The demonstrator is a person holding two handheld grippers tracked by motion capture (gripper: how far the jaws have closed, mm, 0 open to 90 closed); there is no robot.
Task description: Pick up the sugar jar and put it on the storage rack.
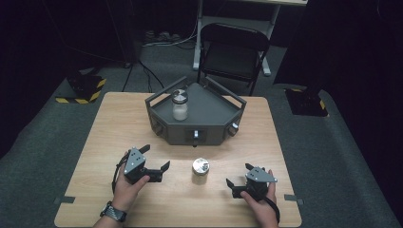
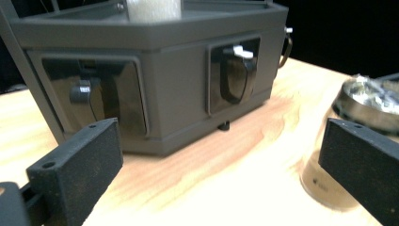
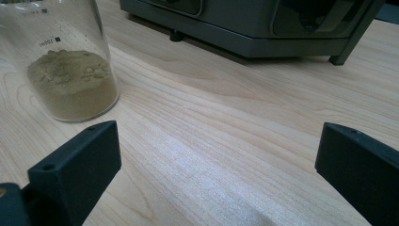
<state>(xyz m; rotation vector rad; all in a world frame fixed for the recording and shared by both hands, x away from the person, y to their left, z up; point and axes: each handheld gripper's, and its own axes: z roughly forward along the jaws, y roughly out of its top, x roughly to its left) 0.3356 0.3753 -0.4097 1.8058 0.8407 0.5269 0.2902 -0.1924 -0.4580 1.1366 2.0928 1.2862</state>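
A small glass jar (image 1: 200,171) with a metal lid and olive-brown powder stands on the wooden table (image 1: 95,142) between my two grippers. It appears at the right in the left gripper view (image 2: 362,108) and at the upper left in the right gripper view (image 3: 70,70). A second jar (image 1: 179,105) with white contents stands on top of the dark grey angular box (image 1: 209,118) at the back. My left gripper (image 1: 155,157) is open, left of the brown jar. My right gripper (image 1: 239,174) is open, right of it. Both hold nothing.
The grey box (image 2: 164,84) has glossy recessed panels with knobs and a lever on its front faces, and rails around its top. A black folding chair (image 1: 233,52) stands behind the table. Bare wood lies in front of and beside the jar.
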